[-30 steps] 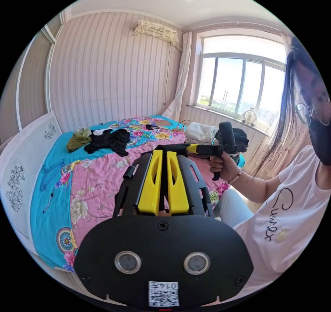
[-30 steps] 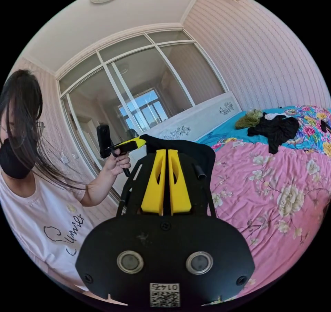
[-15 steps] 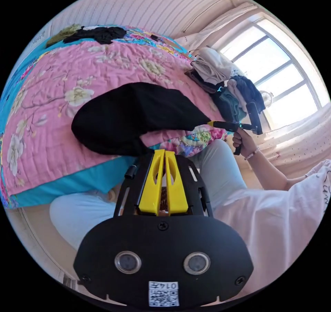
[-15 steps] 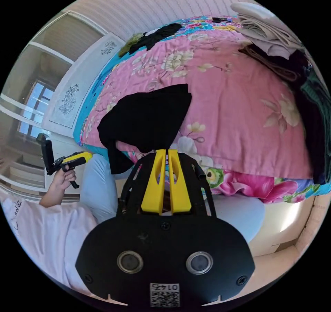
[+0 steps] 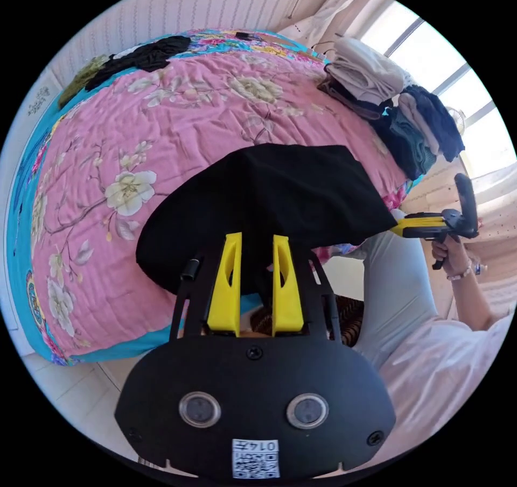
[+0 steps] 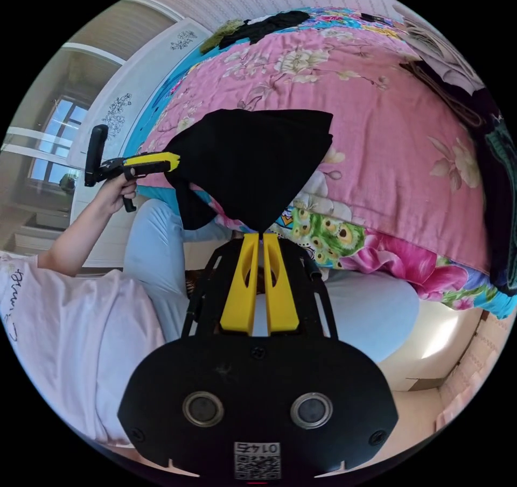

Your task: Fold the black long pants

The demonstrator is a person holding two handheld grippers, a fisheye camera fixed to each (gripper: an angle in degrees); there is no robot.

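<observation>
The black long pants [image 5: 269,196] lie as a folded bundle on the pink flowered quilt [image 5: 177,110], at the near edge of the bed. My left gripper [image 5: 256,238] stands open, its yellow jaws apart over the near edge of the cloth. In the right gripper view the left gripper [image 6: 172,160] is at the pants' [image 6: 253,159] left corner. My right gripper [image 6: 260,235] is shut on the pants' nearest corner, which comes to a point between the jaws. The right gripper [image 5: 396,230] also shows in the left gripper view, at the cloth's right corner.
Stacks of folded clothes [image 5: 371,72] and darker ones [image 5: 425,126] sit along the bed's window side. A loose black garment [image 5: 145,56] lies at the far end. The person's legs [image 6: 161,250] press against the bed edge. A white headboard [image 6: 124,105] stands beyond.
The pants came down from mid-air onto the quilt's near edge and now lie spread wider. My left jaws have parted. Both cameras tilted down toward the bed.
</observation>
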